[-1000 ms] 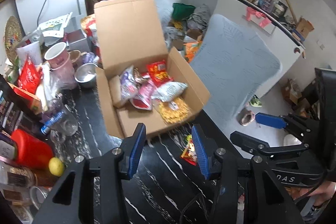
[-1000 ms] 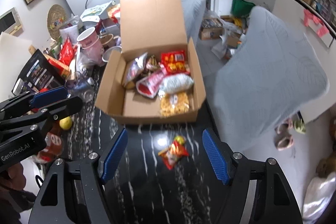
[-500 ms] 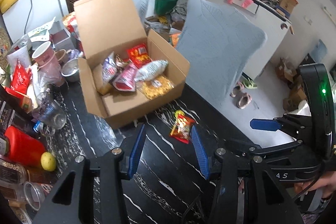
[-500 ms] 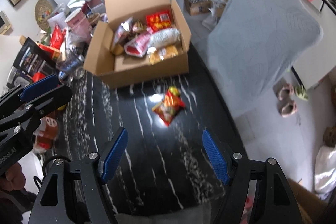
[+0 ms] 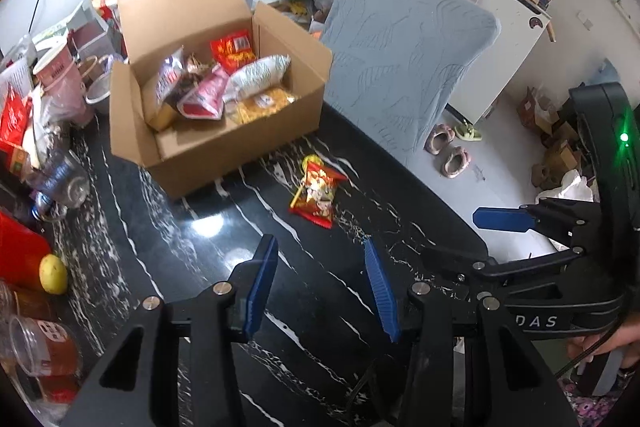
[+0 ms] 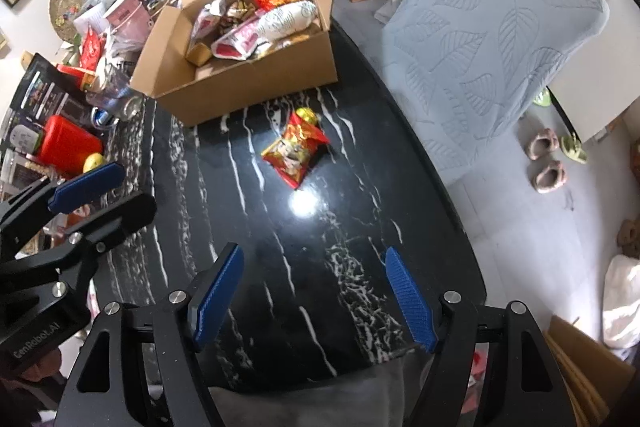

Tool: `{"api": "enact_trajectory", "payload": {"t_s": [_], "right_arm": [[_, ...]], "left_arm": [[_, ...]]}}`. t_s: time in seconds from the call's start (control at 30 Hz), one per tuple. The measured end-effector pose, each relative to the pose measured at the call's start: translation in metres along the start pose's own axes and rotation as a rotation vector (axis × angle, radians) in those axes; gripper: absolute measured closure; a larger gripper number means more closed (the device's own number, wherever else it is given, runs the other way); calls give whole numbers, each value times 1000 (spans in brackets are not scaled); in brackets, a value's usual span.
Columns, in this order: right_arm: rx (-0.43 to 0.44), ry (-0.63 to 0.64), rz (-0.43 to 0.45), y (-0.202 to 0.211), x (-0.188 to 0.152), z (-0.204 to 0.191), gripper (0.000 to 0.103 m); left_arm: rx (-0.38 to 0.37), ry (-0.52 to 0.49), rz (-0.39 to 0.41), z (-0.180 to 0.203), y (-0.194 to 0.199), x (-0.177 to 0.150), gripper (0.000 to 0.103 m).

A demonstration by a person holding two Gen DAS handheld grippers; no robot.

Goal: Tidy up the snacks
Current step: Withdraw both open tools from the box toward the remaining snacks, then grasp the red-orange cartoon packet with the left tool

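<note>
Black counter [image 6: 352, 227] with white veining, glossy, a light glare seen at its middle. Chair [image 5: 404, 39] draped in a pale blue leaf-embossed cover, set against the counter's edge at two o'clock in the left wrist view. Cardboard box [image 5: 208, 147], flaps raised, stood on the counter at eleven o'clock; assorted snack packets are held inside, among them a red packet [image 5: 234, 53] at the back, a white patterned packet [image 5: 260, 77] and a pink-and-white packet [image 5: 204, 99]. Right gripper [image 6: 316, 303], blue pads spread wide, nothing between them, held above bare counter. Left gripper [image 5: 320, 291], blue pads set apart more narrowly, likewise released and empty, above the counter. Red container [image 6: 70, 145] at the counter's nine o'clock side, among clutter. Loose snack packet [image 6: 294, 151], red with yellow print, laid flat on the counter just in front of the box, at twelve o'clock from both grippers, apart from each. Yellow lemon [image 5: 53, 273] beside the red container.
</note>
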State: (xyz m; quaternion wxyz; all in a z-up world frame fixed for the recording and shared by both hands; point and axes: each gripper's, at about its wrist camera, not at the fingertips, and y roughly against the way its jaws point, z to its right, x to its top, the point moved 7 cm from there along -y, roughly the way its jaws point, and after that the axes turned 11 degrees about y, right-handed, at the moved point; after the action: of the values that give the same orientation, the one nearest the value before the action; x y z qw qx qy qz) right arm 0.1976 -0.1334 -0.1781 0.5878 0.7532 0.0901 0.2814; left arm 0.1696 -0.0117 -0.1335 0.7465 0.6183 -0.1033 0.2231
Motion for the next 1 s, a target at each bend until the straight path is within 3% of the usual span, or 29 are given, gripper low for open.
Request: {"api": "enact_trajectory", "payload": {"t_s": [0.57,1.0], "right_arm": [[21,47,-38,-46,3,49,29],[56,113,-42,-91,26,78,29]], "left_arm": [[61,49,-39,9,-84,0,58],[104,-34,-20,17,-143,15,58]]}}
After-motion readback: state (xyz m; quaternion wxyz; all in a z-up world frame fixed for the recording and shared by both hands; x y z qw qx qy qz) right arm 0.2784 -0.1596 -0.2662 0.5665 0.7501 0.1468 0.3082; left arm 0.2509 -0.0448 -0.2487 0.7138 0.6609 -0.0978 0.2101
